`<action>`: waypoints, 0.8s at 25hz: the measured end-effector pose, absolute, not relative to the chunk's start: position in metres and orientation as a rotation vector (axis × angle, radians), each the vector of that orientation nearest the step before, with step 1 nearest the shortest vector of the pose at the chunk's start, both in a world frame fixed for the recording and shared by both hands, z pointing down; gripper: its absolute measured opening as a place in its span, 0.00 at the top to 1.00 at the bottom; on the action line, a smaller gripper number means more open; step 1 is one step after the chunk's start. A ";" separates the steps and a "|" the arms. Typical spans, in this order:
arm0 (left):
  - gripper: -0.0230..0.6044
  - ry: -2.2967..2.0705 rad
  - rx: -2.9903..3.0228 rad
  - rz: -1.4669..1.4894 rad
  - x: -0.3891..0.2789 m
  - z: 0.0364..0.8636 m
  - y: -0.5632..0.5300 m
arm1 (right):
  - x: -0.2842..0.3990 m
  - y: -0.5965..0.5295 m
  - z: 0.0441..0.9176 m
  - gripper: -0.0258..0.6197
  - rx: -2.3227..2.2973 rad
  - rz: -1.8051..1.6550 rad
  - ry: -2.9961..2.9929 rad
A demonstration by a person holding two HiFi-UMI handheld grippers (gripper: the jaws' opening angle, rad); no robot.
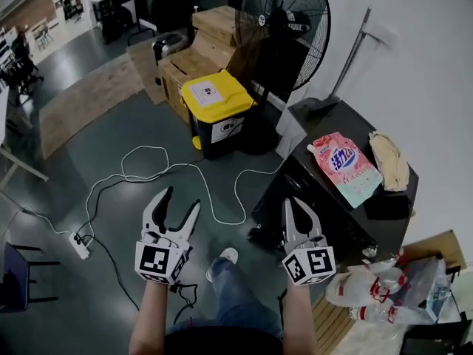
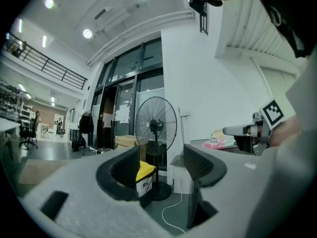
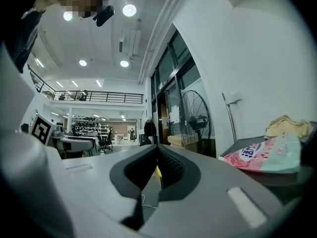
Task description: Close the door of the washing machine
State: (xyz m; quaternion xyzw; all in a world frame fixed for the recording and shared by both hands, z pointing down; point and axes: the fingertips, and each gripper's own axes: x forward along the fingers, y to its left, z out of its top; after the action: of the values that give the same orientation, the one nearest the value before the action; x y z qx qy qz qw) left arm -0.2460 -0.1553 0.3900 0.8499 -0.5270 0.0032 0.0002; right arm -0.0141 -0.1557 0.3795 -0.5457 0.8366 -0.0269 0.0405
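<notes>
Washing machine (image 1: pixel 336 198) just beside right tongs (image 1: pixel 295 202) | left tongs (image 1: pixel 182 198) apart, empty | right tongs together, empty

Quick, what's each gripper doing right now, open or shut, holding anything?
Left gripper: open, nothing between its jaws.
Right gripper: shut, jaw tips together, holding nothing.

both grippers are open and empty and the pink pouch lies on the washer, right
No: the right gripper is shut, jaws together on nothing, as the right gripper view shows. The left gripper is open and empty, and the pouch does lie on the washer.
</notes>
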 end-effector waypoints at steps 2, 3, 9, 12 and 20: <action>0.53 -1.631 2.633 -0.012 -0.239 0.394 -0.209 | -0.006 -0.202 0.385 0.94 -1.689 -0.129 2.569; 0.53 -1.621 2.626 -0.011 -0.236 0.395 -0.232 | -0.003 -0.221 0.387 0.94 -1.700 -0.148 2.570; 0.53 -1.541 2.672 0.068 -0.214 0.397 -0.311 | 0.010 -0.284 0.394 0.94 -1.759 -0.209 2.531; 0.53 -1.459 2.716 0.083 -0.190 0.394 -0.331 | 0.024 -0.296 0.394 0.94 -1.801 -0.224 2.486; 0.53 -1.071 2.893 0.195 -0.103 0.400 -0.354 | 0.080 -0.278 0.398 0.94 -2.050 -0.266 2.248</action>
State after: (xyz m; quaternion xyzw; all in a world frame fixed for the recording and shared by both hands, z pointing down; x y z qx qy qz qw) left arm -0.1025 -0.3536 0.4004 0.9356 -0.3464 0.0631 0.0253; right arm 0.0797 -0.2778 0.3984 -0.6707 0.7353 -0.0871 0.0438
